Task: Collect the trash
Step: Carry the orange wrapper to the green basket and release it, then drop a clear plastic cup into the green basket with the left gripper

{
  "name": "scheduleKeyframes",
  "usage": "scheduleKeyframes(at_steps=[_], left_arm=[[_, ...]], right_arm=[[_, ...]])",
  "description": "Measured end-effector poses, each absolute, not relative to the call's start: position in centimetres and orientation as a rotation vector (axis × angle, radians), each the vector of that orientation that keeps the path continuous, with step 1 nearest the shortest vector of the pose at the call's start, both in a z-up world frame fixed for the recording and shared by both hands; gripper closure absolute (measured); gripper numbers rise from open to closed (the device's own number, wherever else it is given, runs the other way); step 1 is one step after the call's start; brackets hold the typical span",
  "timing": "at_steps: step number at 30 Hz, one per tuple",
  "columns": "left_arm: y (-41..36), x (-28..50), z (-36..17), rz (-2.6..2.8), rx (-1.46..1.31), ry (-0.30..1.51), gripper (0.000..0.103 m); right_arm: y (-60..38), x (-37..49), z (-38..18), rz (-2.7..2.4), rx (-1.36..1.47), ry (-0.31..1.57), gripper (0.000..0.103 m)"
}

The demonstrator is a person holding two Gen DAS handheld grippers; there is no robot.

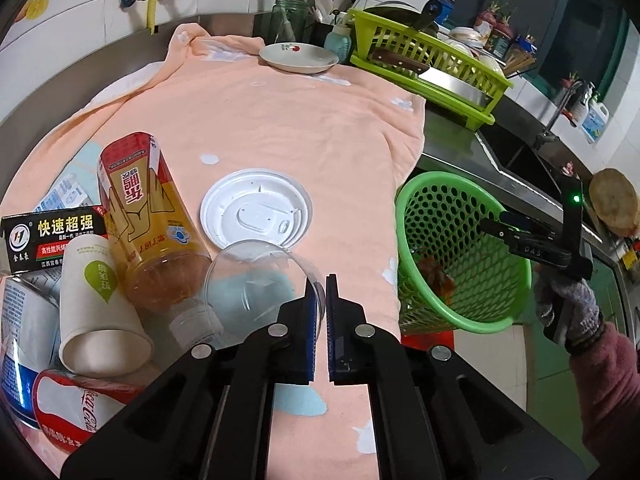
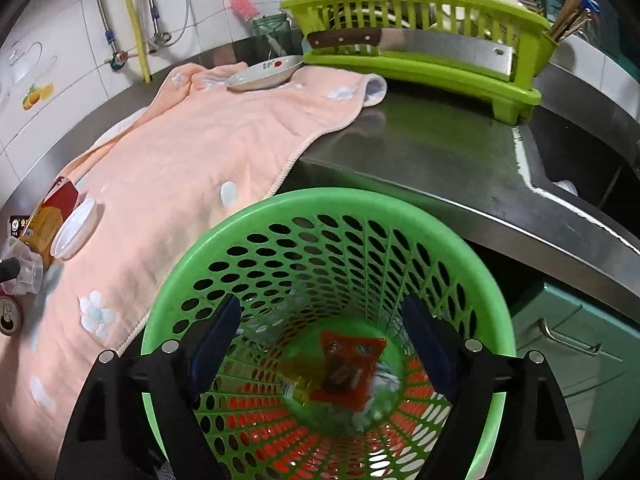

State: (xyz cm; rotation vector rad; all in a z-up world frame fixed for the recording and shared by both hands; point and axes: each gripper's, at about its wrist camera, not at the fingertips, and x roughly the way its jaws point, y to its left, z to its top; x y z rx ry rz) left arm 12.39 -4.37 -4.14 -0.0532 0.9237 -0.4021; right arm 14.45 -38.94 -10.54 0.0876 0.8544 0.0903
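The left gripper [image 1: 321, 294] fingers clamp the rim of a clear plastic cup [image 1: 256, 280] lying on the towel-covered tabletop [image 1: 280, 128], while the right gripper [image 2: 320, 344] fingers stand wide open, empty, above the green perforated trash basket [image 2: 332, 204] containing an orange snack wrapper [image 2: 348, 368].

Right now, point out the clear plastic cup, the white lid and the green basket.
clear plastic cup [image 1: 256, 280], left wrist view, side wall
white lid [image 1: 256, 206], left wrist view, centre
green basket [image 2: 320, 200], right wrist view, far rim

Soft peach cloth towel [image 1: 280, 128], glossy perforated green plastic basket [image 2: 332, 208], brushed steel counter [image 2: 420, 152]
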Motion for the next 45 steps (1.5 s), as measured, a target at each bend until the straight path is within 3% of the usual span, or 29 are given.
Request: scheduleKeyframes(at_steps=[9, 16, 32, 45], left_arm=[[-5.1, 10.9, -1.5, -0.465, -0.064, 0.869, 0.1], [-10.4, 10.9, -0.6, -0.61, -0.059, 0.863, 0.1], [-29.0, 13.5, -10.2, -0.855, 0.029, 1.095, 0.1], [-32.5, 14.9, -14.5, -0.885, -0.012, 1.183, 0.094]], right_arm=[[-39.7, 12.7, -9.3, 0.091, 0.104, 0.819, 0.022], [-40.3, 10.3, -7.5, 0.092, 0.124, 0.765, 0.019], [-44.0, 3.7, -4.1, 0.101, 0.147, 0.635, 0.018], [-46.5, 3.1, -6.7, 0.076, 0.201, 0.666, 0.018]])
